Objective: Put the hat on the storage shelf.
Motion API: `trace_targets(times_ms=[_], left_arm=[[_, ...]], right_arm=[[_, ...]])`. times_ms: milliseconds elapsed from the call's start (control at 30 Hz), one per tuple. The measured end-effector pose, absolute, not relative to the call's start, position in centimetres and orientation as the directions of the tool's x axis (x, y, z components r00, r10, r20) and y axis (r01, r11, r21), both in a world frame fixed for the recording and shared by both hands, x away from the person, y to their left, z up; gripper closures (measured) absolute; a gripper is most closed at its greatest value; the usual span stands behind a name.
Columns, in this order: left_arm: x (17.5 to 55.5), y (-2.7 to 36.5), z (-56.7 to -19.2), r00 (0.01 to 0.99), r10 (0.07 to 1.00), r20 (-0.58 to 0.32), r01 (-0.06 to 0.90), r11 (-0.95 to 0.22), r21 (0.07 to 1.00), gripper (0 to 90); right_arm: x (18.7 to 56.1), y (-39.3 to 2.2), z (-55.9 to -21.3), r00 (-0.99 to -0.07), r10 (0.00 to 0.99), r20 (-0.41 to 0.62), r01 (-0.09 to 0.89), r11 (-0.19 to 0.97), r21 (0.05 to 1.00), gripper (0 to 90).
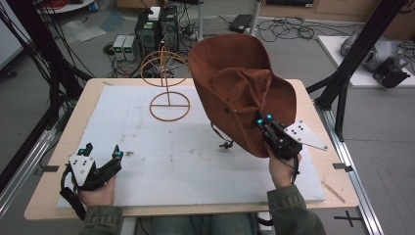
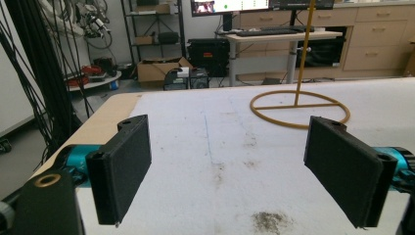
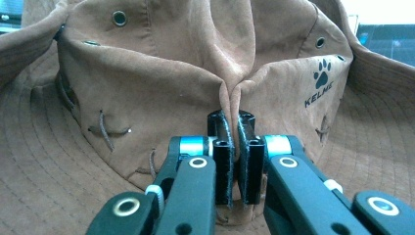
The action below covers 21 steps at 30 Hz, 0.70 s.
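A brown wide-brimmed hat point(image 1: 230, 88) hangs tilted above the right half of the table, its brim standing up toward the back. My right gripper point(image 1: 263, 121) is shut on a fold of the hat's crown point(image 3: 230, 78); the cloth is pinched tight between the two black pads point(image 3: 222, 147). A paw-print logo point(image 3: 320, 78) marks the crown. A thin yellow-brown wire hat stand point(image 1: 166, 73) with a ring base point(image 2: 299, 108) stands at the back middle of the white mat. My left gripper point(image 1: 103, 152) rests low at the front left, open, nothing between its pads point(image 2: 125, 166).
The white mat point(image 1: 161, 147) covers most of the wooden table point(image 1: 93, 98). A dark smudge point(image 2: 269, 220) lies on the mat just ahead of the left gripper. Computers, cables and black frame posts point(image 1: 342, 73) stand around the table.
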<state>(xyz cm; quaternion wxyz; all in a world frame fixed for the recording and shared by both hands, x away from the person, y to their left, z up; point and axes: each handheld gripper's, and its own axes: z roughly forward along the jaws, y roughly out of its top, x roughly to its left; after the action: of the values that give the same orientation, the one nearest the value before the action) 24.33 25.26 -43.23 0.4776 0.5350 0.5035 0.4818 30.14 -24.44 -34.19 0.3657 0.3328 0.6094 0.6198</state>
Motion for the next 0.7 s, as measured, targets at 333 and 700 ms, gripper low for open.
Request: trace_targets(times_ms=[333, 700], left_arm=[[24.4, 25.7, -43.2, 0.030, 0.999, -0.024, 0.068, 0.022, 0.997, 17.9], [24.4, 26.5, -43.4, 0.029, 0.995, -0.100, 0.075, 0.098, 0.992, 18.0]], right_arm=[[32.9, -21.5, -30.8, -0.546, 0.836, -0.061, -0.062, 0.033, 0.998, 87.9], [36.8, -16.7, -25.7, -0.596, 0.799, -0.084, -0.074, 0.049, 0.996, 87.8]])
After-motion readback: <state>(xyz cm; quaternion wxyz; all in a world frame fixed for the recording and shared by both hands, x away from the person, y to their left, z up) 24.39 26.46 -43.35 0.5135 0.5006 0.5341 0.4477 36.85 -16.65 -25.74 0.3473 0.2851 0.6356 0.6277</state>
